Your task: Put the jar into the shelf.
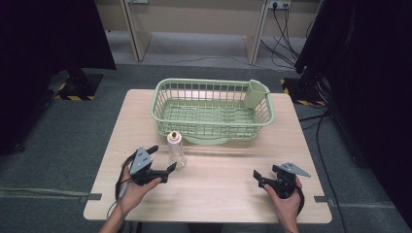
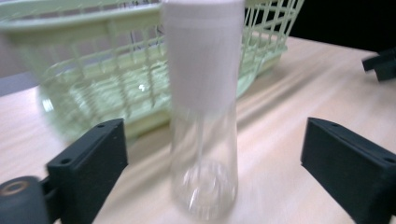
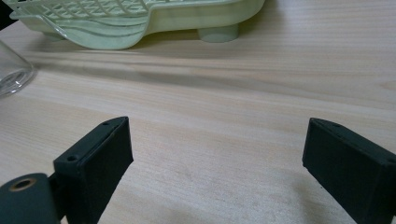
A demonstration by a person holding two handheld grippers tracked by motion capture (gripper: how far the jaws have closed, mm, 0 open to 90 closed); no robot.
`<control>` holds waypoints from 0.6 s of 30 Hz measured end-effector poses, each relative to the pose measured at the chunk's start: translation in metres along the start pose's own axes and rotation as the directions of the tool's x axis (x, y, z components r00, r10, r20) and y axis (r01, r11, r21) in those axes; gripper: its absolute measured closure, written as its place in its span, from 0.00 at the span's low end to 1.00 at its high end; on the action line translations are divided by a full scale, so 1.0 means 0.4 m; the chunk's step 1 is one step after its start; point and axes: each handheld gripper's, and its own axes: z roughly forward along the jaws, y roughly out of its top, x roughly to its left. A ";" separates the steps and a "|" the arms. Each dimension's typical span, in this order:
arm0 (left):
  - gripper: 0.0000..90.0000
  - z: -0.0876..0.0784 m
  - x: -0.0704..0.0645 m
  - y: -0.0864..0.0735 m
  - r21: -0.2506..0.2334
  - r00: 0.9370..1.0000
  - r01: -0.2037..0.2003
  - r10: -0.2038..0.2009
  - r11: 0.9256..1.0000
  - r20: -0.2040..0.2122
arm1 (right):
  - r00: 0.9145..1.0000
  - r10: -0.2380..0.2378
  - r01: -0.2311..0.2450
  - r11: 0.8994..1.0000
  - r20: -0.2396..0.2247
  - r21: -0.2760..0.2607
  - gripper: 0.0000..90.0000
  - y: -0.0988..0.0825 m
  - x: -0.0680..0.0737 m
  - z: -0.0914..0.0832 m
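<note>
Seen along the left tool, its two black jaws stand wide apart with a clear bottle upright between them, touching neither jaw. The bottle is blurred; a pale band wraps its upper half and its clear base rests on the light wooden counter. Just beyond the bottle sits a pale green basket with lattice walls. Far off to the right, another black tool pokes in.

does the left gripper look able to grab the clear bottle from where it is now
Probably yes: the left gripper has its jaws wide open on either side of the upright clear bottle, with nothing between pads and glass. The green basket stands behind it, out of the way.
</note>
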 end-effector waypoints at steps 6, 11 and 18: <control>0.02 -0.084 0.028 -0.051 -0.024 1.000 0.018 -0.018 1.000 -0.015 | 1.000 -0.003 0.003 1.000 0.008 -0.001 0.10 -0.001 0.002 -0.001; 0.02 -0.095 0.024 -0.061 -0.038 1.000 0.019 -0.019 0.999 0.004 | 1.000 0.006 -0.006 1.000 0.005 -0.004 0.10 -0.001 0.000 -0.002; 0.02 -0.088 0.021 -0.052 -0.052 0.999 0.025 -0.024 0.998 0.027 | 1.000 0.006 -0.006 1.000 0.005 -0.005 0.10 -0.001 0.000 -0.002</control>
